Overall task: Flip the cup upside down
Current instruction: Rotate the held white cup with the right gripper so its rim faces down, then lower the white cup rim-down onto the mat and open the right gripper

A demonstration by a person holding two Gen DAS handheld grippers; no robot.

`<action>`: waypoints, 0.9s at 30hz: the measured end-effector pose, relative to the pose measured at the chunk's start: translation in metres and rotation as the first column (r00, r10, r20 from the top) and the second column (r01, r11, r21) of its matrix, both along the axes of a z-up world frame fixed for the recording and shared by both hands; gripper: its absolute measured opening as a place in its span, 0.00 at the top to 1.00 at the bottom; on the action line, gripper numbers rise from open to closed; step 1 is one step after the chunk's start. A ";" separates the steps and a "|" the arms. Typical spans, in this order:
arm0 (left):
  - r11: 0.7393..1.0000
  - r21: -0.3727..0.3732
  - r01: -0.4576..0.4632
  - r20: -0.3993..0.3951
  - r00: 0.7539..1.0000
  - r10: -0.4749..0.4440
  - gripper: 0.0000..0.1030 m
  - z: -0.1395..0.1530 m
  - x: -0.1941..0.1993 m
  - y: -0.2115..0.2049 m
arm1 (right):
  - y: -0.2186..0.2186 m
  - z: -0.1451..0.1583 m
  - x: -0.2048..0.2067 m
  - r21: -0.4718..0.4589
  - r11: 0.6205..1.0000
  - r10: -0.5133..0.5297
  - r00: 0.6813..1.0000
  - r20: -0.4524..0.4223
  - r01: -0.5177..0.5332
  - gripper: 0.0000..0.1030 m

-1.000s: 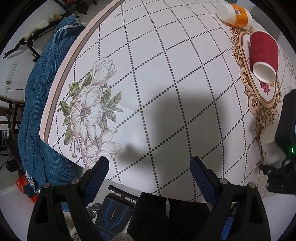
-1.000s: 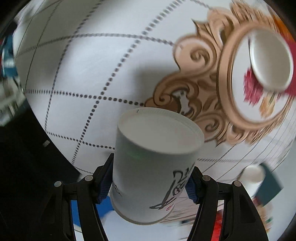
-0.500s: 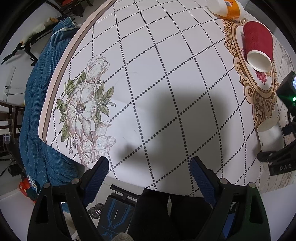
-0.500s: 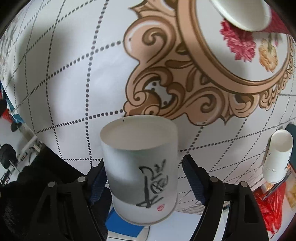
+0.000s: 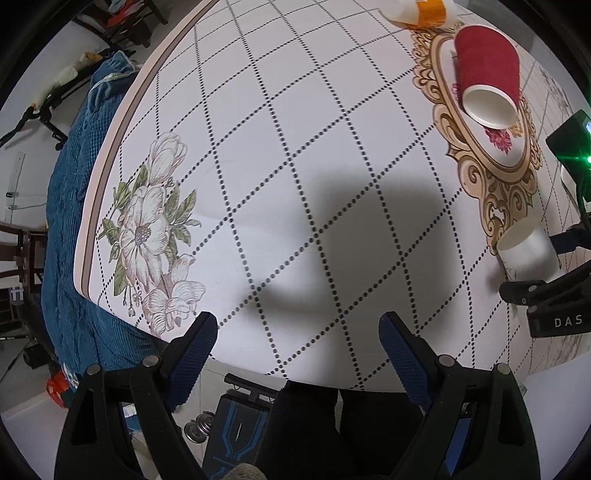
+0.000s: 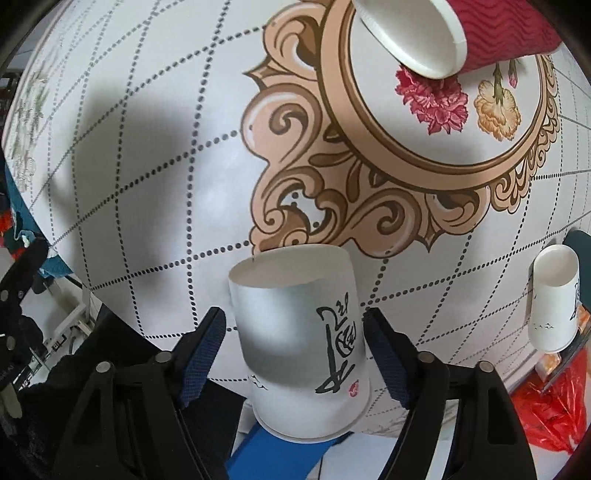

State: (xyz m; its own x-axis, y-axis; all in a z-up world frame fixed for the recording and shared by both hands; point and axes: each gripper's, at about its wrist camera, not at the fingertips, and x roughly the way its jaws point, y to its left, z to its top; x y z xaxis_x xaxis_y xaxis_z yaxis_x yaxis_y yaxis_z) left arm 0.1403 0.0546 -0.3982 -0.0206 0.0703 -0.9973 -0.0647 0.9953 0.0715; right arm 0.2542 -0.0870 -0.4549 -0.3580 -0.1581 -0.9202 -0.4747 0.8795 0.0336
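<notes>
The white cup [image 6: 301, 343] stood upside down near the table's [image 5: 295, 155] edge, between the right gripper's [image 6: 293, 350] parted fingers, which were clear of its sides. A red cup [image 6: 439, 33] lay tipped at 1 o'clock, another white cup [image 6: 552, 295] at 3 o'clock. The left gripper [image 5: 297, 354] hung spread and empty over the table's bare dotted pattern.
</notes>
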 end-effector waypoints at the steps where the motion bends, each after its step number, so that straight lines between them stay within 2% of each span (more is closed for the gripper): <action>1: 1.000 0.001 0.004 0.001 1.000 -0.004 0.13 0.000 0.000 -0.002 | -0.002 0.004 -0.001 0.006 1.000 -0.003 1.000 0.009 0.003 0.37; 6: 1.000 0.000 0.020 -0.005 1.000 -0.020 0.13 -0.001 0.000 -0.010 | -0.012 0.024 -0.001 0.062 0.997 -0.058 0.988 0.141 0.049 0.37; 9: 1.000 -0.002 0.025 -0.009 1.000 -0.025 0.13 -0.002 0.000 -0.013 | -0.022 0.047 0.001 0.119 0.989 -0.119 0.956 0.268 0.089 0.37; 13: 1.000 -0.007 0.027 -0.014 1.000 -0.027 0.13 -0.005 0.004 -0.018 | -0.042 0.070 0.001 0.214 0.962 -0.249 0.872 0.421 0.171 0.37; 16: 1.000 -0.007 0.029 -0.016 0.999 -0.029 0.13 -0.008 0.013 -0.025 | -0.064 0.083 0.001 0.317 0.912 -0.396 0.758 0.518 0.260 0.37; 20: 0.999 -0.009 0.034 -0.013 0.999 -0.034 0.13 -0.008 0.025 -0.031 | -0.082 0.085 -0.006 0.404 0.865 -0.497 0.617 0.610 0.298 0.37; 22: 0.999 -0.008 0.040 -0.008 0.999 -0.040 0.13 -0.008 0.031 -0.034 | -0.085 0.079 -0.009 0.424 0.854 -0.517 0.588 0.622 0.303 0.37; 23: 0.999 -0.011 0.041 -0.007 0.999 -0.041 0.13 -0.009 0.033 -0.035 | -0.088 0.070 -0.009 0.421 0.853 -0.519 0.584 0.624 0.307 0.37; 27: 0.998 -0.018 0.058 0.001 0.998 -0.058 0.13 -0.007 0.040 -0.045 | -0.094 0.067 -0.027 0.415 0.861 -0.506 0.577 0.641 0.294 0.37</action>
State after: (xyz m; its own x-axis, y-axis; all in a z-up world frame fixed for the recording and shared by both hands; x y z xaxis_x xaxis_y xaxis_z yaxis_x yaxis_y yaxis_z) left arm 0.1806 0.0100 -0.4047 -0.0166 0.0537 -0.9984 -0.0068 0.9985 0.0538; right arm 0.2268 -0.1814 -0.3878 0.4478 0.0921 -0.8894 -0.0405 0.9957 0.0827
